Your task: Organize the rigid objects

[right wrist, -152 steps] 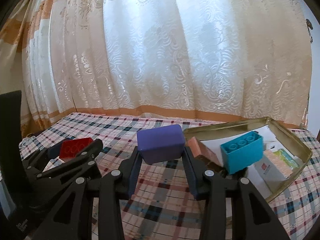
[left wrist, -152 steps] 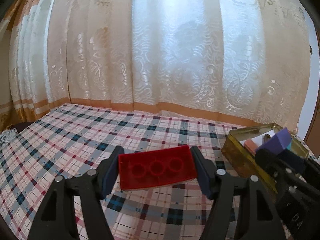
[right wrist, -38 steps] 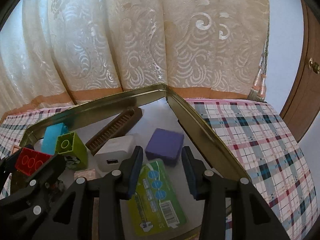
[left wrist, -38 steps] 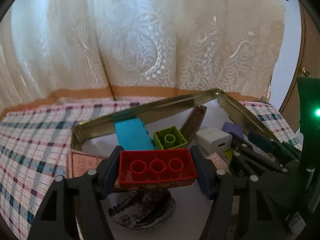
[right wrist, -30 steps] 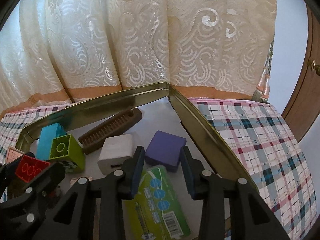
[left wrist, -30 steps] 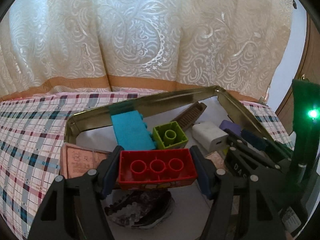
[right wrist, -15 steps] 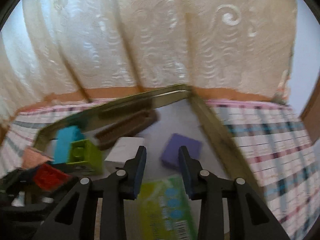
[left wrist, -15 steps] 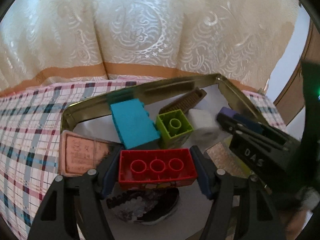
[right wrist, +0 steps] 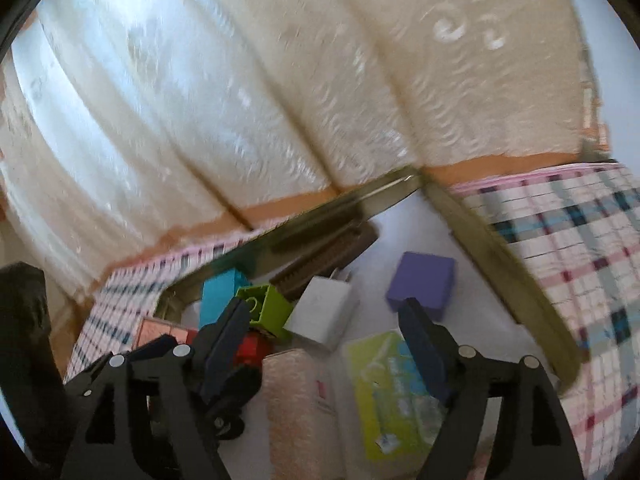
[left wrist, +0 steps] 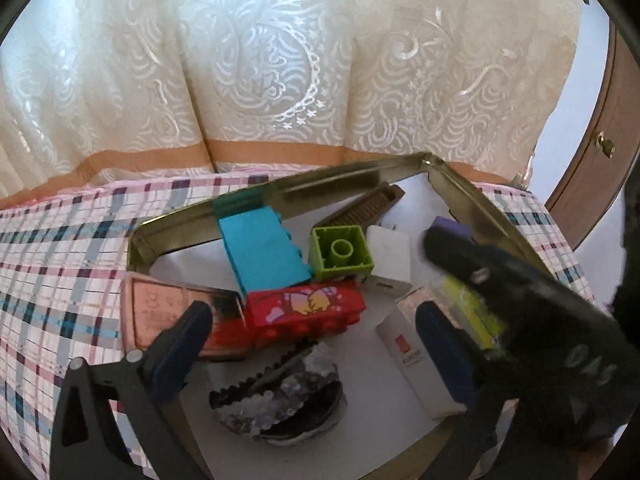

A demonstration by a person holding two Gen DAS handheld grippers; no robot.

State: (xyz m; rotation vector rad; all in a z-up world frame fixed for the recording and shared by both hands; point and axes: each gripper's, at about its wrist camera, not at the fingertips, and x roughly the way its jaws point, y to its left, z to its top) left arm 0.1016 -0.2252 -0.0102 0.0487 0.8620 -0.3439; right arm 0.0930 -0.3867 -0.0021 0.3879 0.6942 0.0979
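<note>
The red brick (left wrist: 304, 312) lies free in the gold tin tray (left wrist: 360, 176), picture side up, against the teal brick (left wrist: 260, 252). My left gripper (left wrist: 314, 320) hovers over it; its jaws are opening wide and neither pad touches the brick. The purple block (right wrist: 422, 284) rests on the tray floor near the right rim. My right gripper (right wrist: 324, 316) is above the tray with its jaws opening. Nothing is gripped between them, and the white charger (right wrist: 320, 312) lies on the floor below the gap. The right wrist view is blurred.
The tray also holds a green brick (left wrist: 340, 252), a brown comb (left wrist: 368, 208), a pink tile (left wrist: 160, 308), a dark sparkly hair clip (left wrist: 280, 396), a white box (left wrist: 412, 360) and a green packet (right wrist: 392, 392). Plaid cloth (left wrist: 60, 280) surrounds it, with a curtain behind.
The left jaws have spread and the red brick has dropped out of them into the tray, turning over. The right jaws have widened and that gripper has rolled and lifted slightly.
</note>
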